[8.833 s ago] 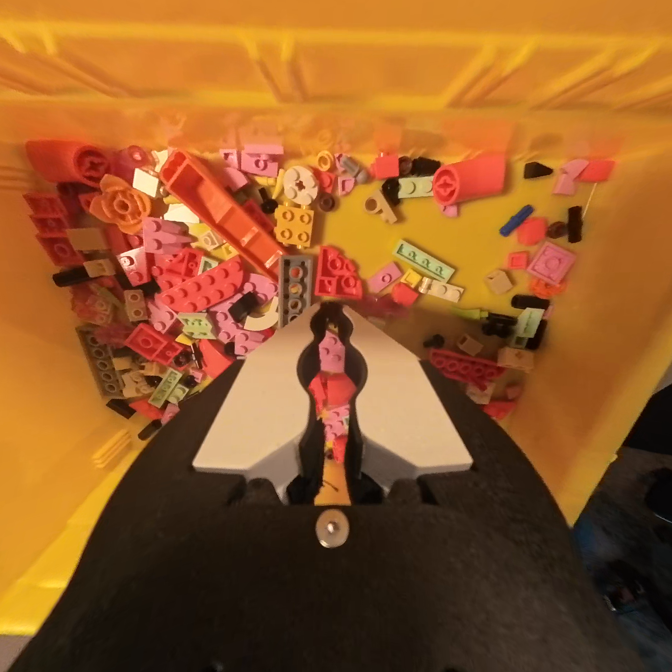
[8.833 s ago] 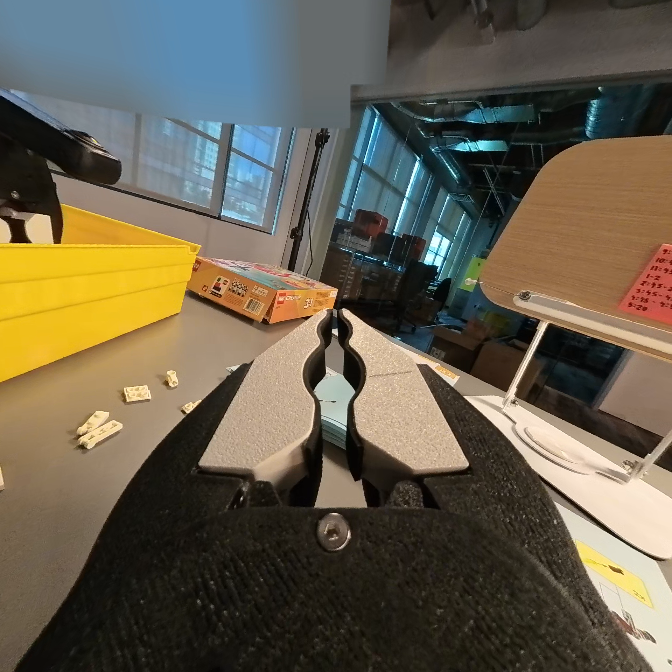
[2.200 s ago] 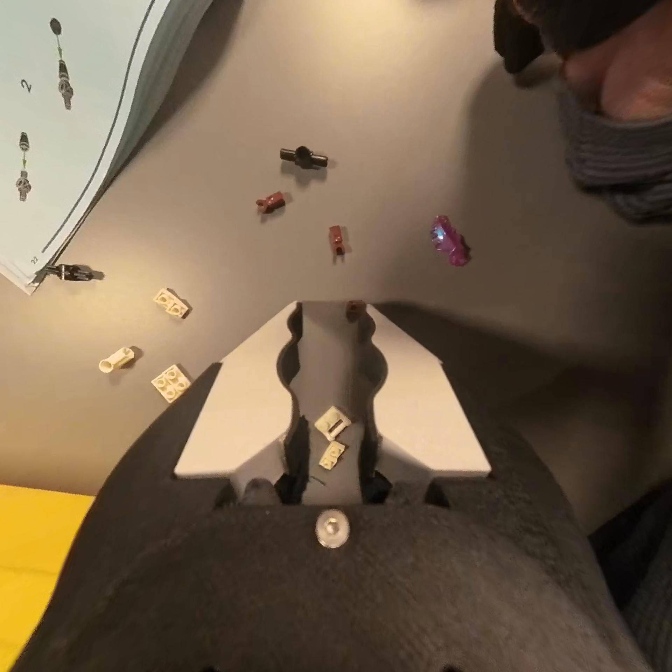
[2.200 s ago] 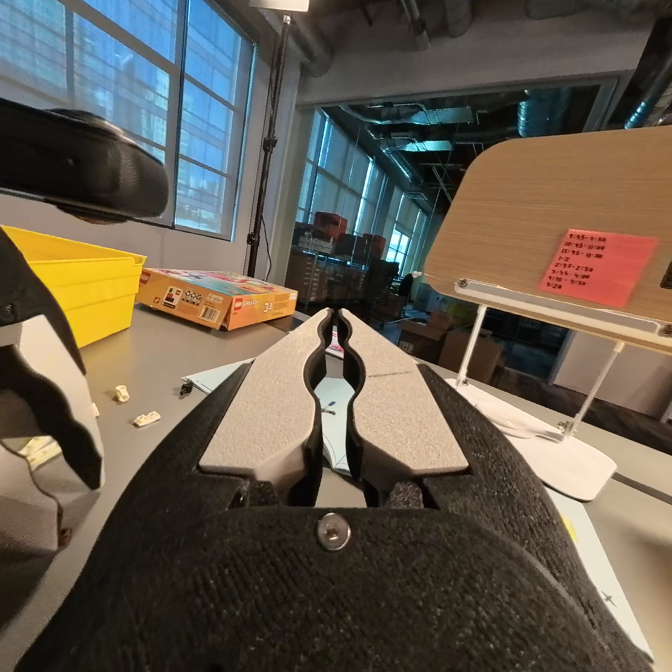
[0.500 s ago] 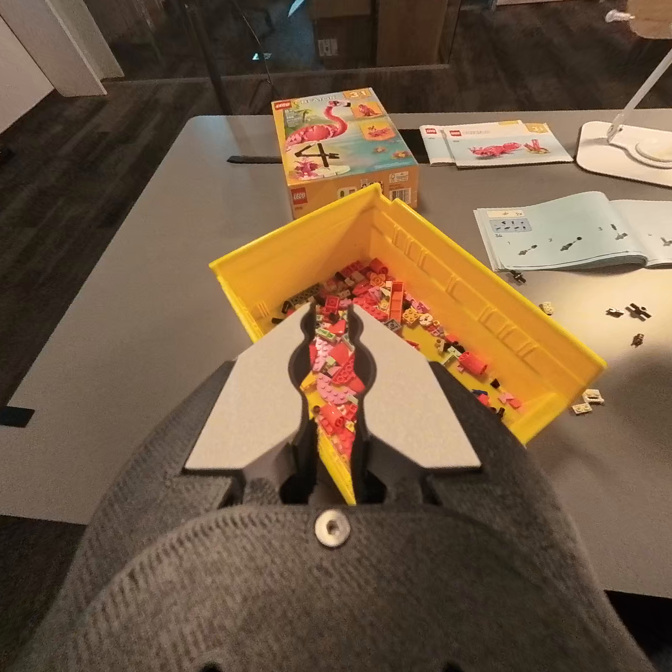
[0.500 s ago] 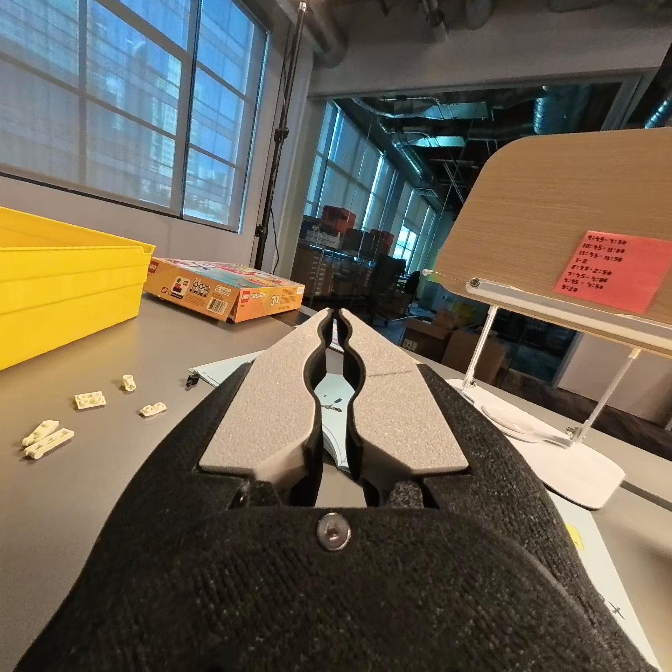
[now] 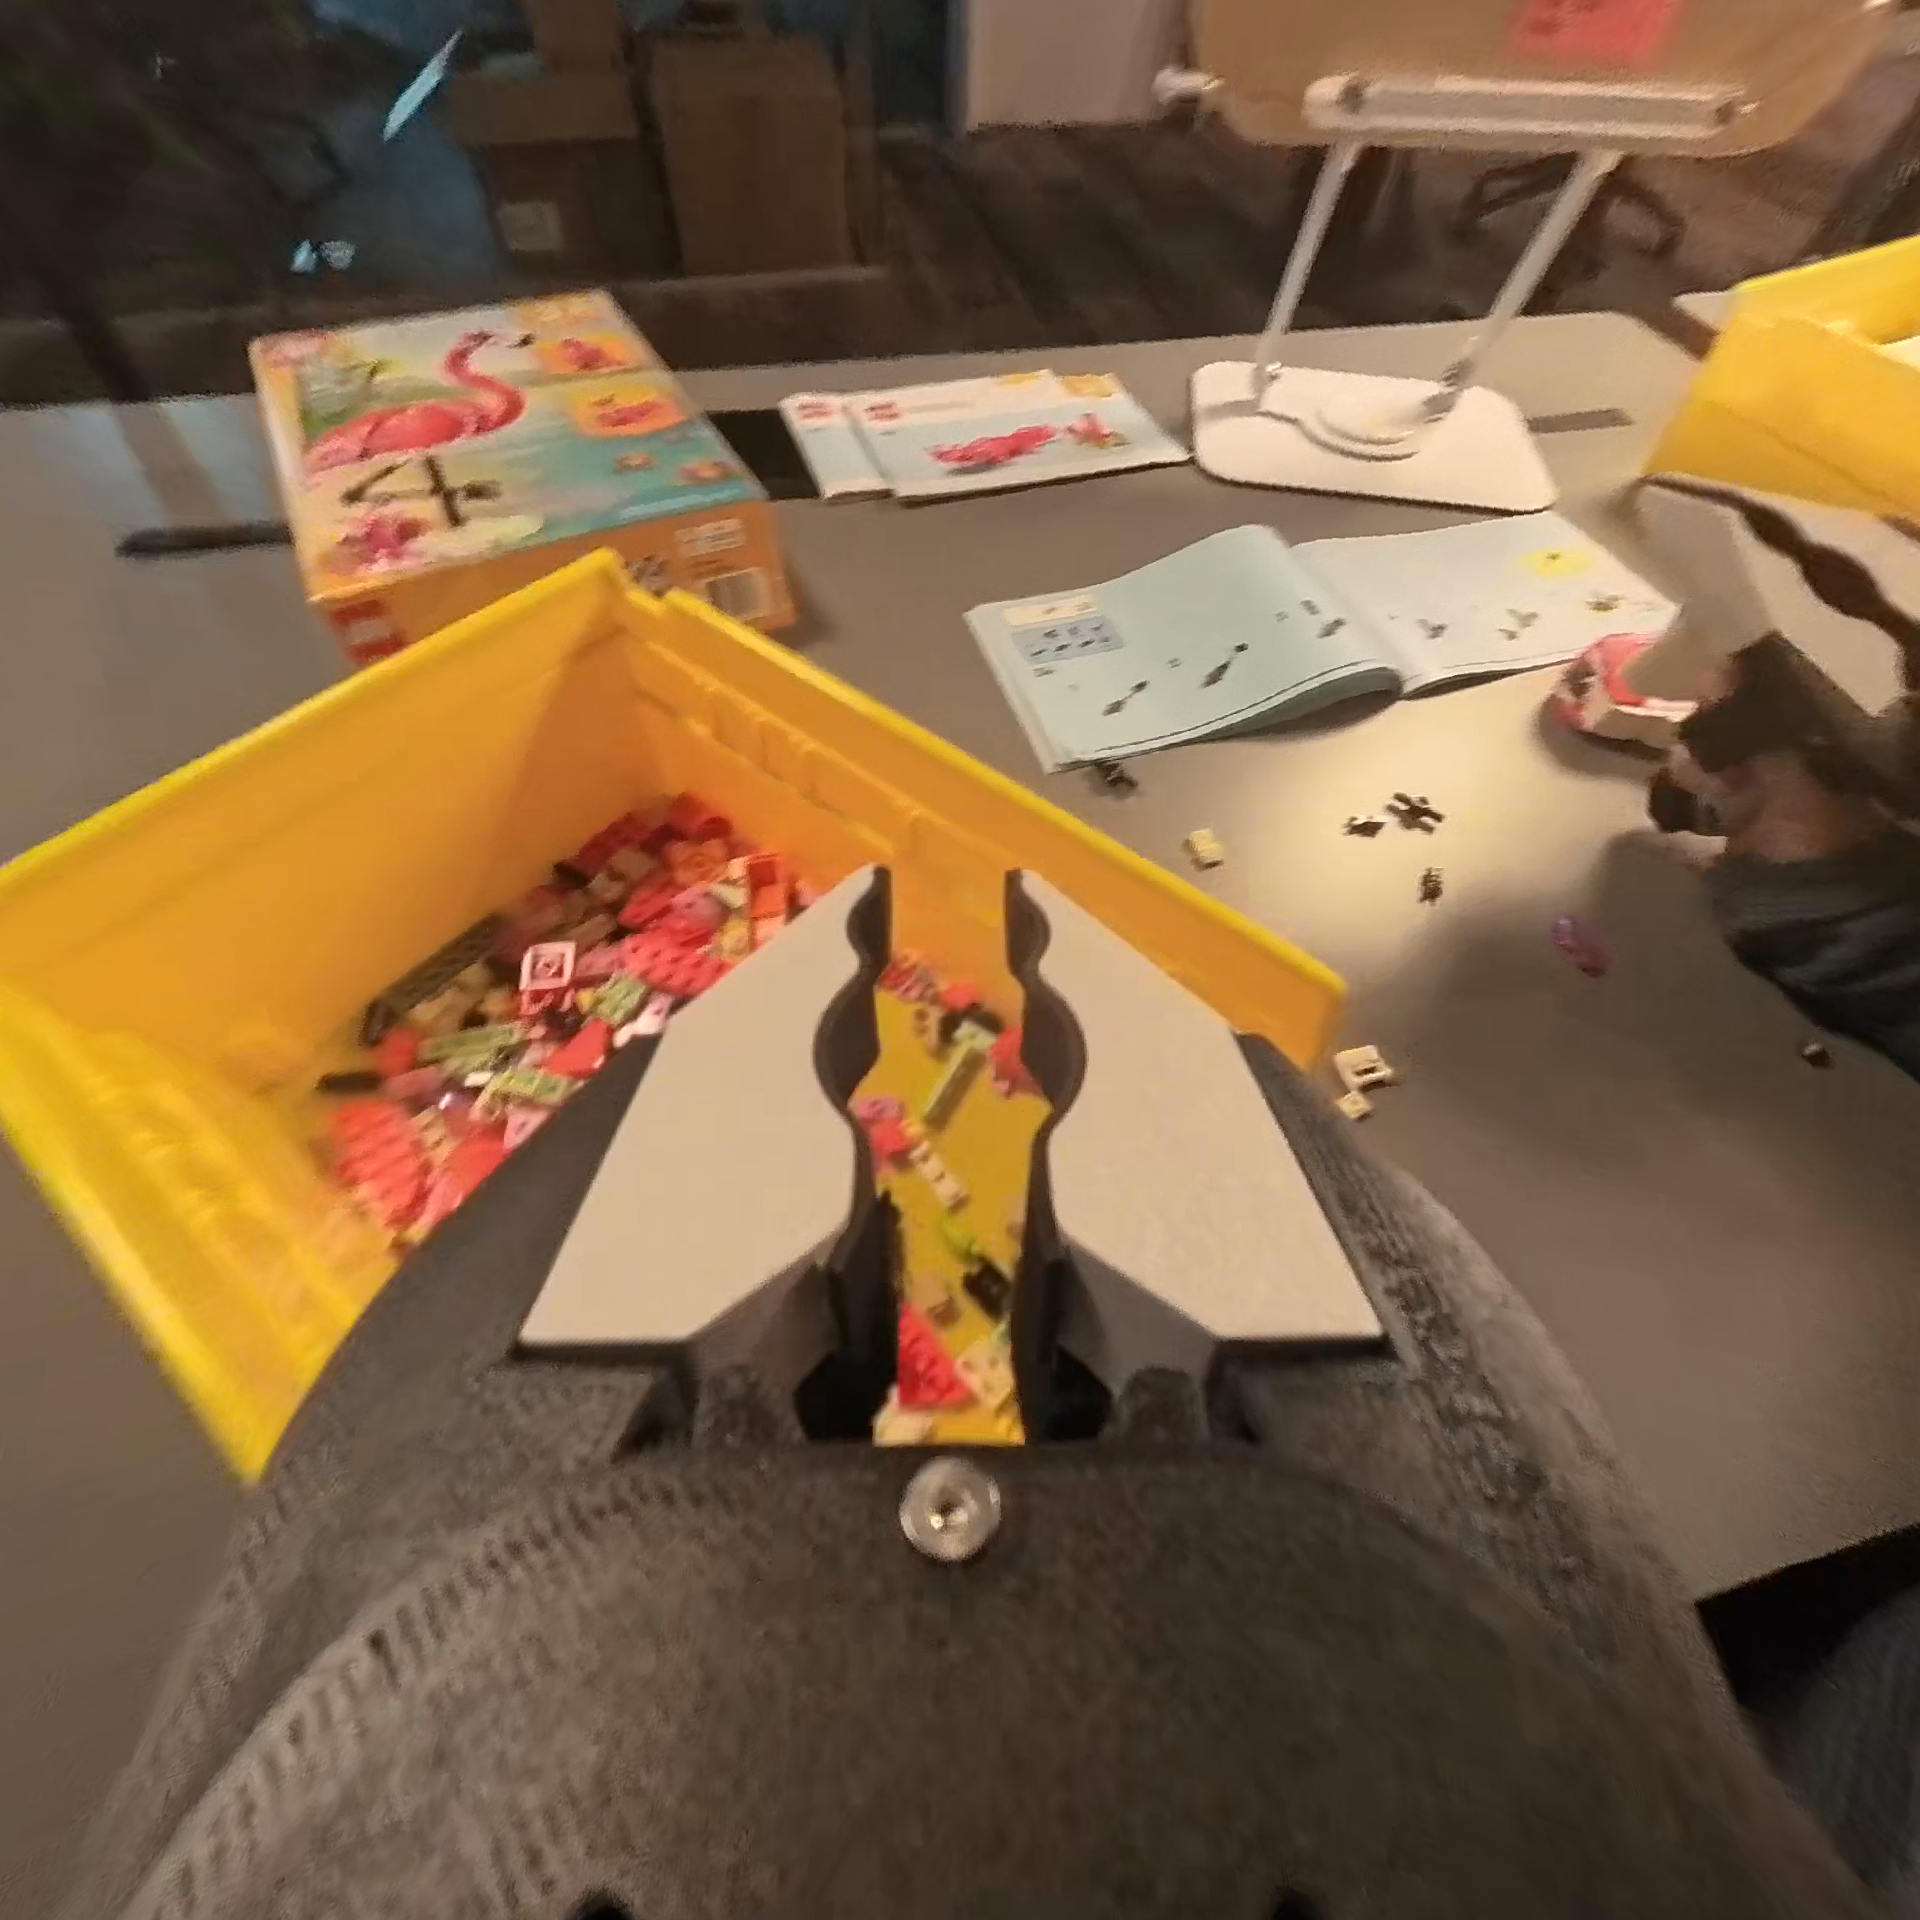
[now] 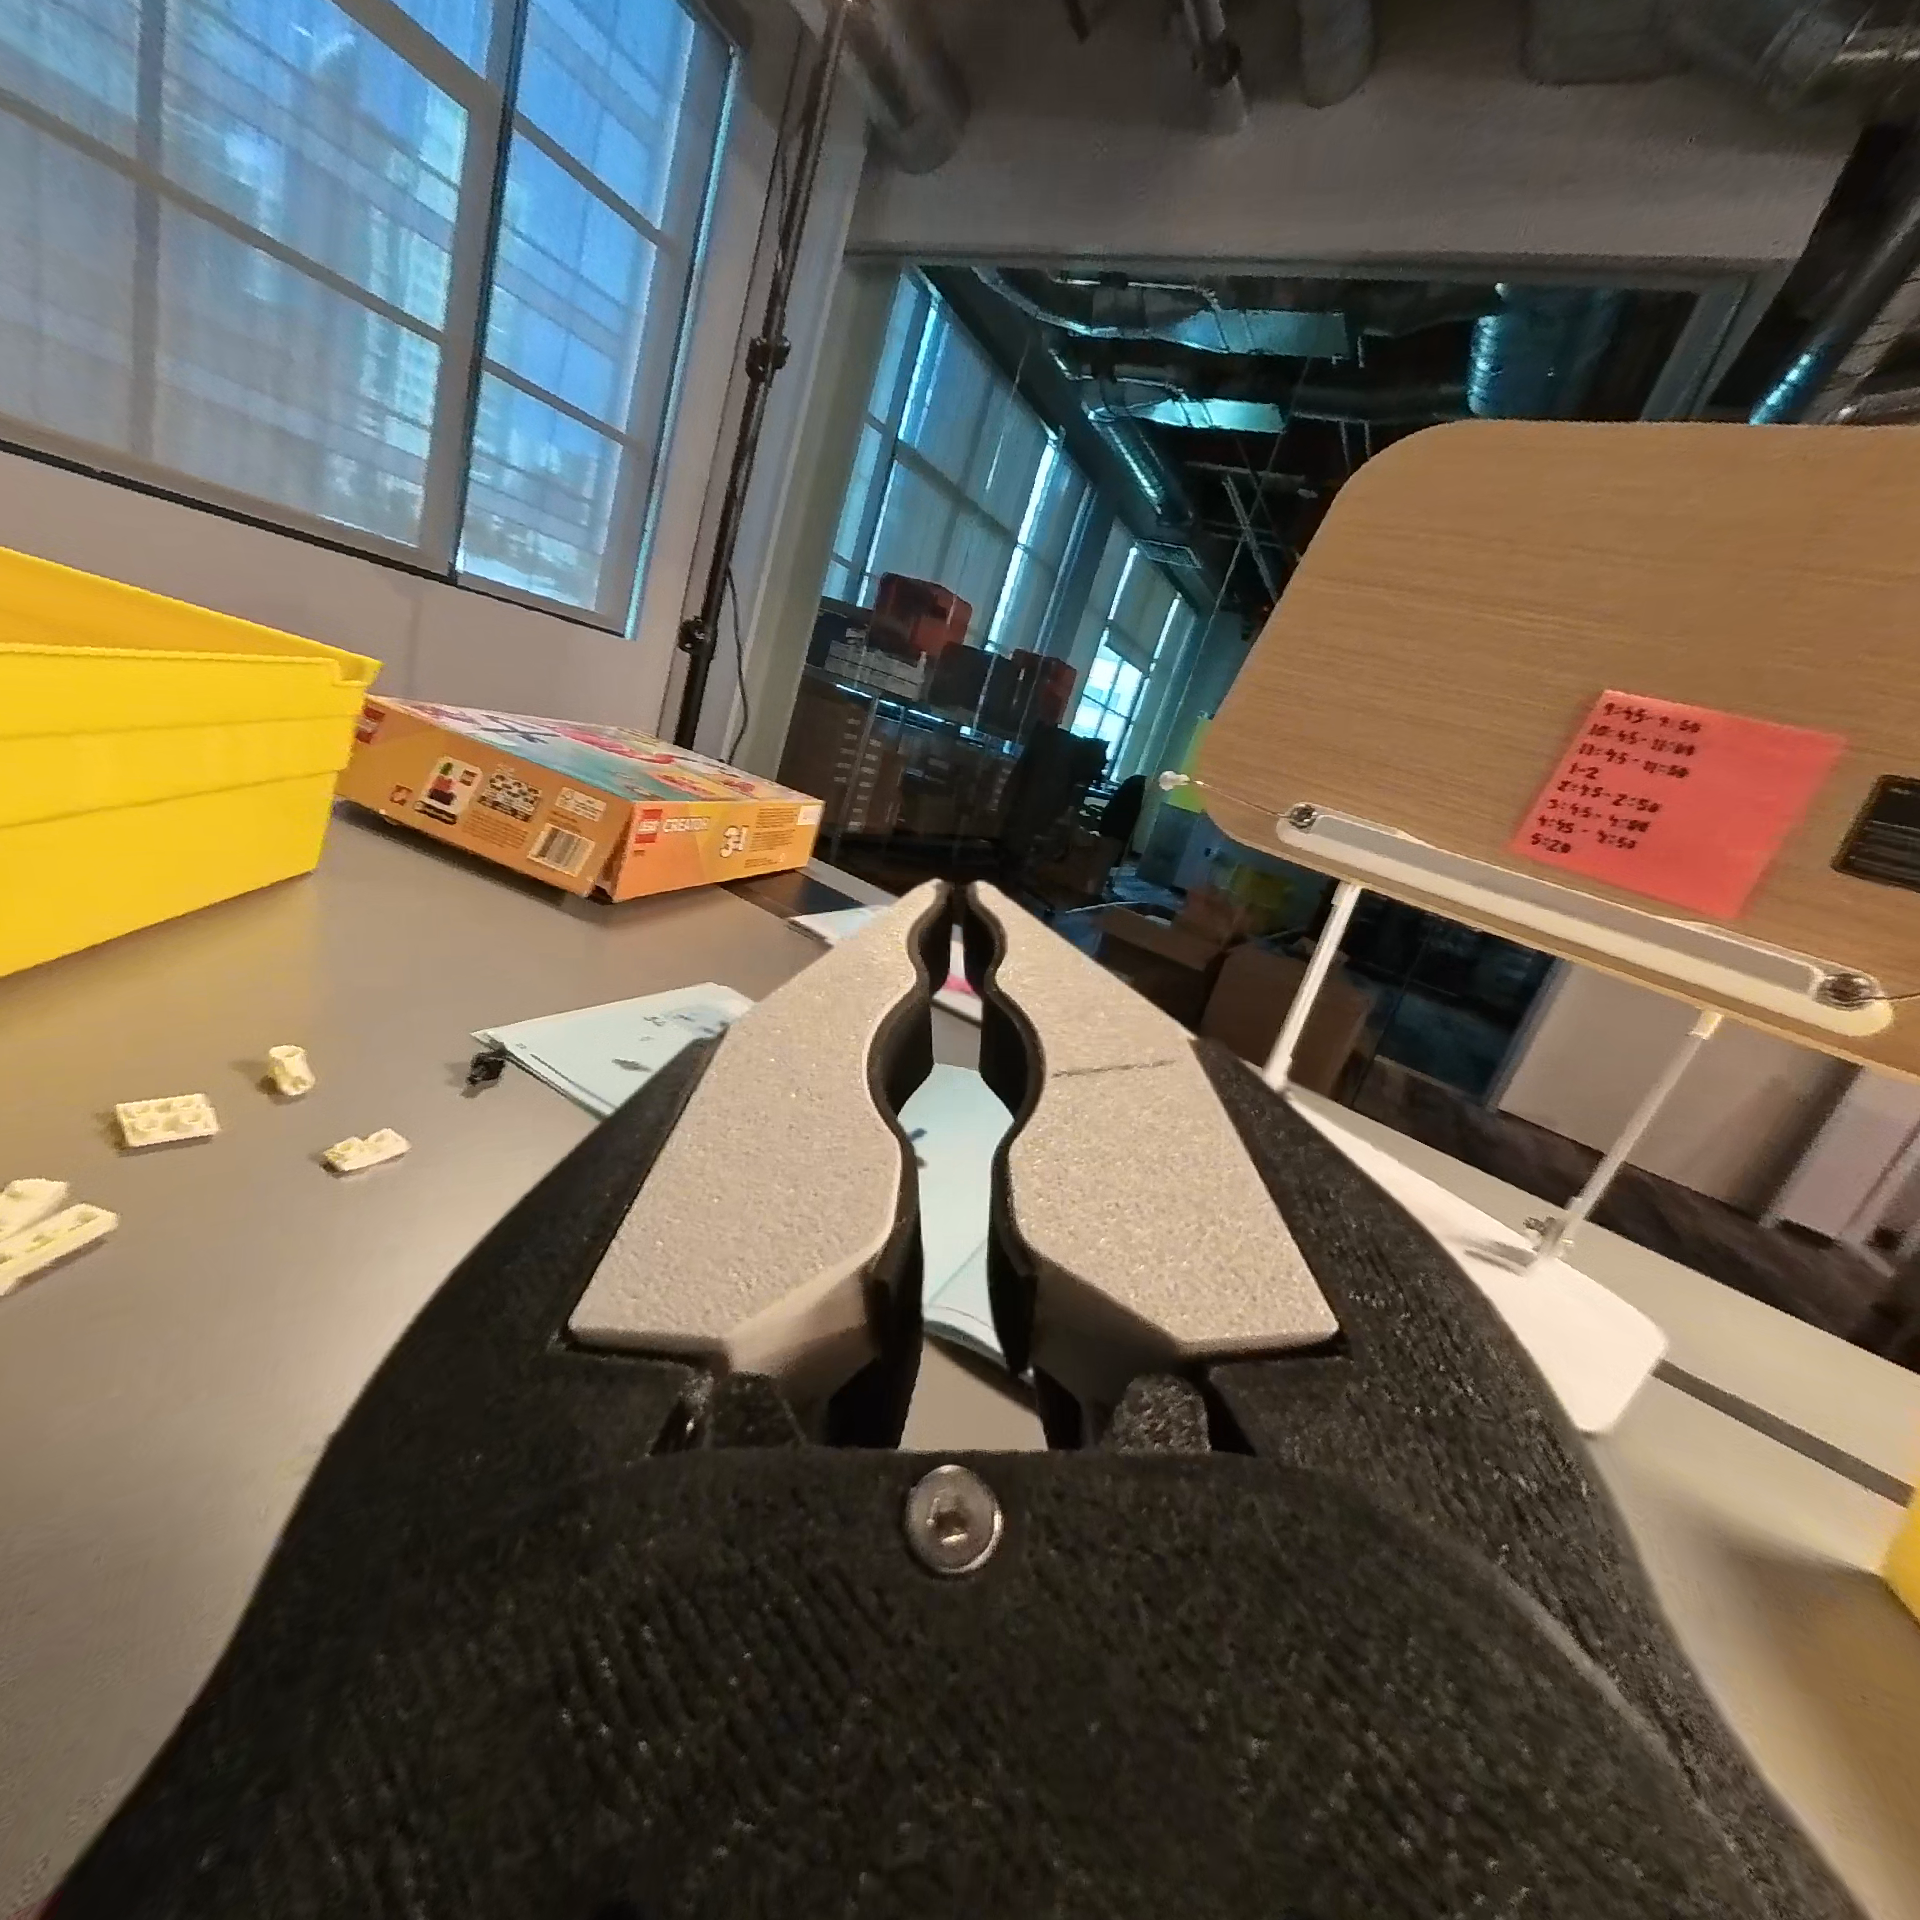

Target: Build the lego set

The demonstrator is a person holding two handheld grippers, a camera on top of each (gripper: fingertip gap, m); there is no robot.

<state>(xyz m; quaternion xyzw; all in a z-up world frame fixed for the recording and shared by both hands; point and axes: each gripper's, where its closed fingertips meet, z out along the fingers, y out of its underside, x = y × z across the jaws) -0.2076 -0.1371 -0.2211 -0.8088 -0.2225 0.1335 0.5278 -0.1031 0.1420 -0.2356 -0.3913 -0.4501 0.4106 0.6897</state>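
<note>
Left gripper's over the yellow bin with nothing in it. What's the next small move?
Probably lower the left gripper straight into the yellow bin. Its fingers stand apart with nothing between them, well above the loose bricks on the bin floor, so it has to come down before it can close on one.

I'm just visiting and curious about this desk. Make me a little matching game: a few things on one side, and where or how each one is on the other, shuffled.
Things:
1. toy bricks
2. open booklet
3. left gripper
4. right gripper

Place or state:
A. fingertips together, nothing between them
B. heaped inside the yellow bin
C. fingers apart, above the bin, holding nothing
D. lying flat on the grey table, pages showing

Pairs: 1-B, 2-D, 3-C, 4-A
</note>
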